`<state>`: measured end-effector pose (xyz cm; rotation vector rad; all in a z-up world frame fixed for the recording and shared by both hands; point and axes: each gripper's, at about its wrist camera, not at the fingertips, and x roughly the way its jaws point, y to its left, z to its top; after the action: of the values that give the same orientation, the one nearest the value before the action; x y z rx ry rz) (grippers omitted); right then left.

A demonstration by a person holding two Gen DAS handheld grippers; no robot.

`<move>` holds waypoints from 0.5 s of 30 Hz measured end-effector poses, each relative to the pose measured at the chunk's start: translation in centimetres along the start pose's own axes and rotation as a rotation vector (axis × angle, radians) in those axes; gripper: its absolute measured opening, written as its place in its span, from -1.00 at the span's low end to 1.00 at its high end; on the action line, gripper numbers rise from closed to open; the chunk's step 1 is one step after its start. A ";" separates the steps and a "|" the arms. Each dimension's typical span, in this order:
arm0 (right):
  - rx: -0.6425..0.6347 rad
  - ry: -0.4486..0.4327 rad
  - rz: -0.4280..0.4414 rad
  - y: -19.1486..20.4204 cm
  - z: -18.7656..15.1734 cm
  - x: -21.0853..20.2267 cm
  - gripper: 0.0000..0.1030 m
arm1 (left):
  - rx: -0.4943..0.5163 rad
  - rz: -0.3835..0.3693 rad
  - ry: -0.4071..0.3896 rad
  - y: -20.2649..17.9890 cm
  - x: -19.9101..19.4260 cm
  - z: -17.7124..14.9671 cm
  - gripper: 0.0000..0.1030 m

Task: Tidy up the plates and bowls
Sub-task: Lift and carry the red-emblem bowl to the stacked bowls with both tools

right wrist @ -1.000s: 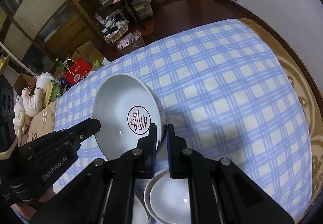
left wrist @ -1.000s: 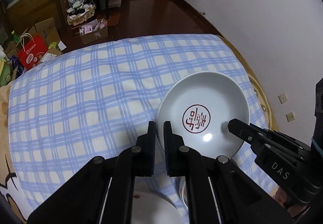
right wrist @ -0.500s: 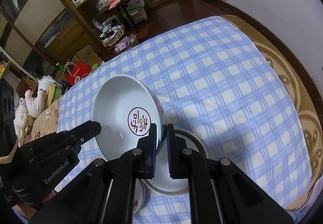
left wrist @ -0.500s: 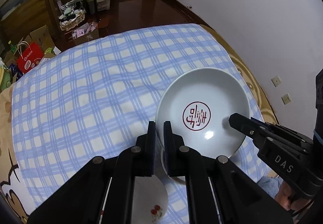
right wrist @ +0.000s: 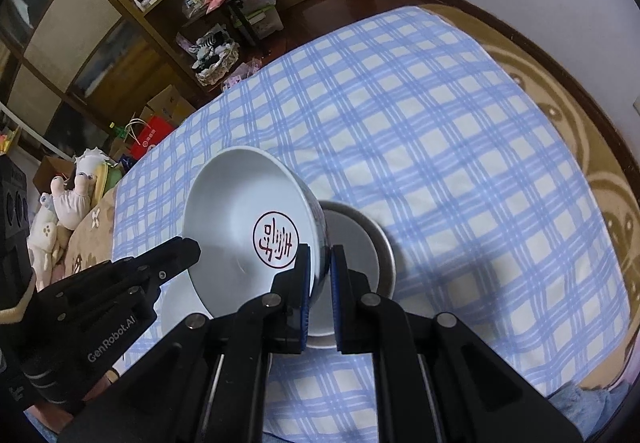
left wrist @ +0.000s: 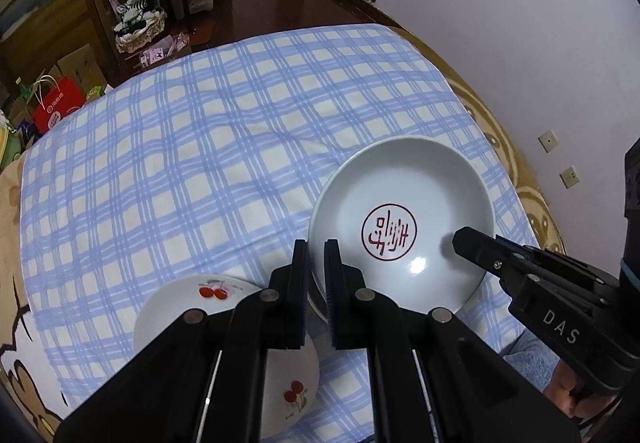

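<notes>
Both grippers, left (left wrist: 316, 255) and right (right wrist: 319, 263), have carried the clenched bowl (left wrist: 400, 223) over the cherry plate (left wrist: 208, 295)

One bowl with a red seal mark (left wrist: 400, 223) is lifted. Two white plates lie on the checked cloth (left wrist: 200, 143): one with cherry prints (left wrist: 208, 299) near left, one plain (right wrist: 356, 239) to its right. Two grippers (left wrist: 316, 263) (right wrist: 320, 263) are in view.

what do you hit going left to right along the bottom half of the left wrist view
white plate with red cherries → left gripper → white bowl with a round red stamp → right gripper → bare hand
</notes>
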<state>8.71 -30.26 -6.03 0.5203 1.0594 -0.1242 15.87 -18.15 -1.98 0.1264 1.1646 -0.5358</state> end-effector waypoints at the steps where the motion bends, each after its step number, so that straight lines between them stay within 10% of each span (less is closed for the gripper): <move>1: 0.004 0.002 0.001 -0.2 -0.2 0.0 -0.80 | 0.001 -0.002 0.001 0.0 0.1 -0.1 -0.85; 15: 0.014 0.039 -0.017 -2.4 -2.3 2.9 -0.79 | -0.022 0.018 0.113 -0.6 4.9 -2.4 -0.85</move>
<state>7.51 -30.90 -10.22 0.5284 1.1013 -0.1369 14.99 -19.43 -7.24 0.1501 1.2780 -0.5051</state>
